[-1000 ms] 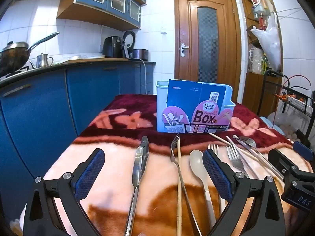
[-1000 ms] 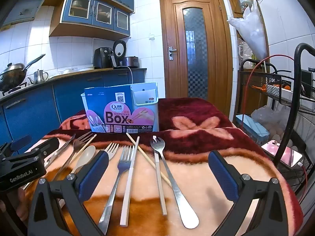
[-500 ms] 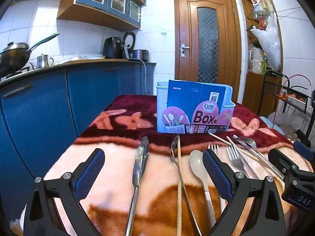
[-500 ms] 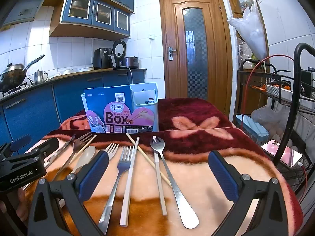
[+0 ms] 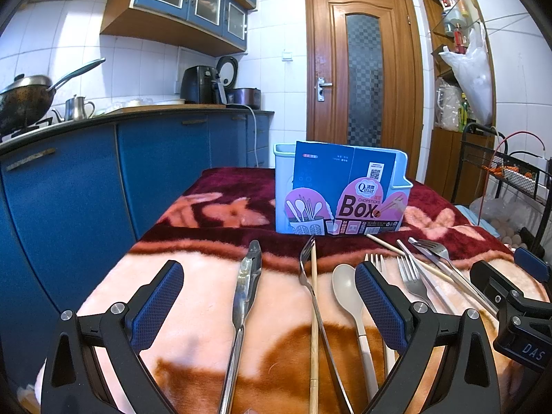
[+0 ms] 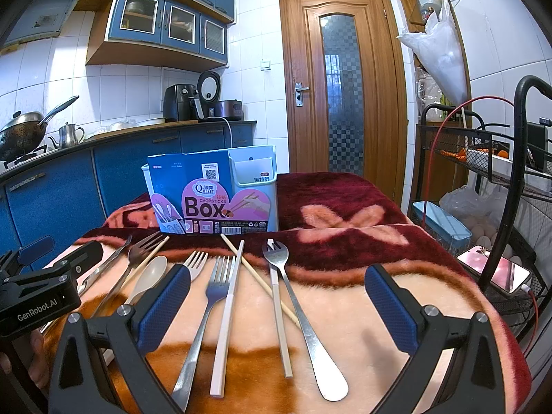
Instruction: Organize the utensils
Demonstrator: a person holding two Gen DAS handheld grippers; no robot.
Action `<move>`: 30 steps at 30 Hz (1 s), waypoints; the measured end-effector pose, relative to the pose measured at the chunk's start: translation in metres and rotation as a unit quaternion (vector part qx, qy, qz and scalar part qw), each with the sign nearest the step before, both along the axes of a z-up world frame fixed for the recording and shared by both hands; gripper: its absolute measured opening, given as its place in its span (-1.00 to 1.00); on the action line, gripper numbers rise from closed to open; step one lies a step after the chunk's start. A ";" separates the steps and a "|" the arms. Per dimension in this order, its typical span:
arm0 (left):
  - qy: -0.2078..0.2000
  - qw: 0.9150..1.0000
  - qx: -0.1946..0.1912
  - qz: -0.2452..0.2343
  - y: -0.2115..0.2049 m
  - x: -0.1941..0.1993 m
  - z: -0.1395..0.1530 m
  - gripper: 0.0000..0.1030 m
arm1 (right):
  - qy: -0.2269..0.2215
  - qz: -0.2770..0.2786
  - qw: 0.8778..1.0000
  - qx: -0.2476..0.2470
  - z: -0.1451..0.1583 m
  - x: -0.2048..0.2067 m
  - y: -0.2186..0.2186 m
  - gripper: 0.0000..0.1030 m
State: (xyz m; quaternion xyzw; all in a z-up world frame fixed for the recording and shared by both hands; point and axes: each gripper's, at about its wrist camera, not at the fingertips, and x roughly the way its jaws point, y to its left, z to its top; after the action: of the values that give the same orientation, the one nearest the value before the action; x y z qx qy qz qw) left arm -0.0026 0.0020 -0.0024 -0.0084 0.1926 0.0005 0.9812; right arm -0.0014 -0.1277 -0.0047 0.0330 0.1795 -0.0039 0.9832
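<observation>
Several utensils lie side by side on a blanket-covered table (image 5: 193,310). In the left wrist view I see metal tongs (image 5: 246,286), a wooden chopstick (image 5: 314,310) beside a metal fork, and a beige spoon (image 5: 346,286). In the right wrist view I see a steel fork (image 6: 214,286), a white chopstick (image 6: 227,310) and a long metal spork (image 6: 296,303). A pale blue utensil holder (image 5: 339,193) with a "Box" card stands behind them, also in the right wrist view (image 6: 214,196). My left gripper (image 5: 269,305) is open over the tongs and chopstick. My right gripper (image 6: 276,307) is open over the forks and chopsticks.
Blue kitchen cabinets (image 5: 103,179) run along the left. A wooden door (image 6: 345,86) is behind the table. A black wire rack (image 6: 483,158) stands at the right, with a pink phone (image 6: 496,272) by the table's right edge.
</observation>
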 end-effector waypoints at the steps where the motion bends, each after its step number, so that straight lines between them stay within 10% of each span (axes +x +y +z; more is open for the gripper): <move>1: 0.001 1.000 0.001 0.000 0.000 0.000 0.001 0.93 | 0.000 0.000 1.000 0.000 0.000 0.000 0.000 1.00; 30: -0.001 1.000 0.002 -0.001 0.000 0.000 0.001 0.93 | -0.001 0.000 1.000 0.000 0.001 -0.001 0.000 1.00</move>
State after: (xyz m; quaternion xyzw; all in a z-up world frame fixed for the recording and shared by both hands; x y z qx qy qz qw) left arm -0.0027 0.0021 -0.0010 -0.0066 0.1915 0.0003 0.9815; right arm -0.0028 -0.1277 -0.0037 0.0329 0.1781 -0.0040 0.9834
